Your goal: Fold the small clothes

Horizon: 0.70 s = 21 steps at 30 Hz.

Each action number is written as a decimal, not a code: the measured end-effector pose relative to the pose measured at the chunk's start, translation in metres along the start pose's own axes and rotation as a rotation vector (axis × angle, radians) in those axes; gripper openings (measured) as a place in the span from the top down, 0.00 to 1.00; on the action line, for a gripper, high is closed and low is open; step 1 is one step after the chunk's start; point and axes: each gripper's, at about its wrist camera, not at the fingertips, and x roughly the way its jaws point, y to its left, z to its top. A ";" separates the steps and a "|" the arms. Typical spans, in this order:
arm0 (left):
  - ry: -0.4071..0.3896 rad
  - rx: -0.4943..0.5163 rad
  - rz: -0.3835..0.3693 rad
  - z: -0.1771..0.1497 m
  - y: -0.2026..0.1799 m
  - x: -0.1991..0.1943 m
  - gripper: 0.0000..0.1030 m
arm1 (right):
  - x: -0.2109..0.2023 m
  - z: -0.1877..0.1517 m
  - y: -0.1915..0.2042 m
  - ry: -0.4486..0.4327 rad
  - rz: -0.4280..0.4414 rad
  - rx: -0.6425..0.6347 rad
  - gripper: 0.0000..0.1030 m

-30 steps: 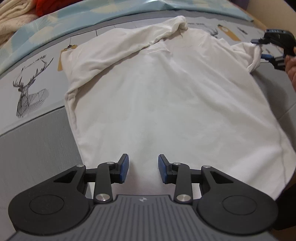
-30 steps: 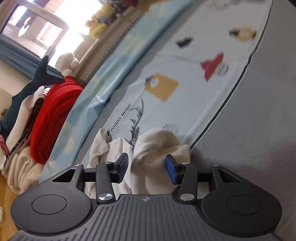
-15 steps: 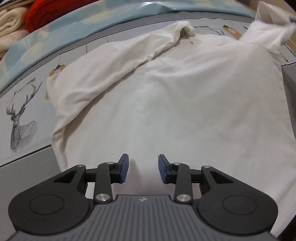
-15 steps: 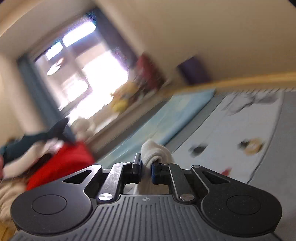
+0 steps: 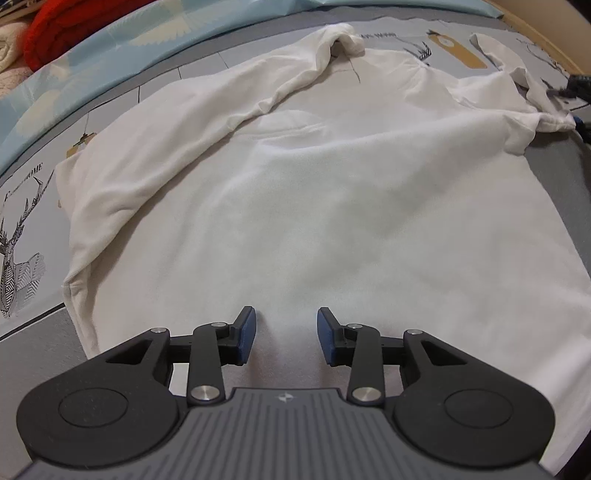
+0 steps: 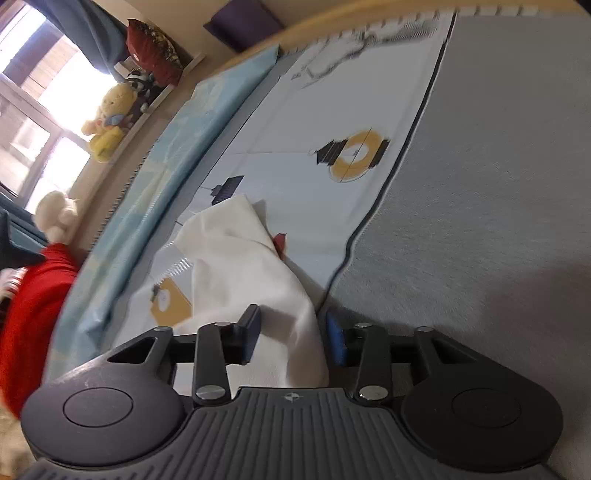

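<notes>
1. Closest in, the left gripper point(image 5: 282, 334) hangs low over the near part of the white shirt point(image 5: 332, 206), jaws parted, blue pads clear of the cloth and nothing pinched between them.
2. Under it the shirt lies spread flat across the printed bedsheet point(image 5: 26, 206), its near hem running out below the gripper body.
3. Over on the right wrist view, the right gripper point(image 6: 293, 338) has just let its jaws spring apart; a fold of white sleeve point(image 6: 240, 258) lies between the pads, draped loose, with the right pad standing off the fabric and the left pad close against it, so no squeeze is on.
4. That sleeve trails away from the gripper over the sheet, covering part of a yellow tag print point(image 6: 170, 301).
5. In the left wrist view the same sleeve sits crumpled at the shirt's right shoulder, by the right gripper's dark tip at the frame edge.
6. Further up, the other sleeve point(image 5: 207, 110) is folded diagonally across the shirt's upper left, its cuff bunched near the collar.
7. Beyond the shirt runs a light-blue quilt point(image 5: 147, 40), with a red blanket point(image 5: 70, 26) heaped behind it.
8. Farthest off, a yellow plush toy point(image 6: 109, 122) sits on a window ledge beside a bright window point(image 6: 40, 110).
</notes>
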 end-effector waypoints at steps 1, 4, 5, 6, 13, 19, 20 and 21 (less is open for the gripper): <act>0.003 0.004 0.001 -0.001 0.000 0.002 0.61 | 0.007 0.011 -0.005 0.014 0.040 0.033 0.59; 0.010 0.017 0.005 -0.004 -0.003 0.005 0.58 | 0.022 0.032 -0.014 0.047 0.125 0.076 0.61; 0.008 0.021 0.008 -0.004 -0.003 0.006 0.57 | 0.027 0.039 -0.012 0.053 0.144 0.078 0.61; 0.007 0.023 0.010 -0.004 -0.002 0.006 0.55 | 0.031 0.046 -0.013 0.063 0.166 0.074 0.61; 0.012 0.010 0.019 0.000 0.001 0.007 0.54 | 0.064 0.064 0.008 0.103 0.221 0.024 0.61; 0.003 0.011 0.014 0.002 -0.001 0.005 0.54 | 0.077 0.060 0.034 0.036 0.149 -0.101 0.91; 0.003 0.010 0.012 0.003 -0.001 0.005 0.54 | 0.075 0.057 0.036 0.006 0.119 -0.128 0.91; 0.003 0.008 0.011 0.003 -0.001 0.004 0.54 | 0.068 0.054 0.038 -0.064 0.091 -0.151 0.92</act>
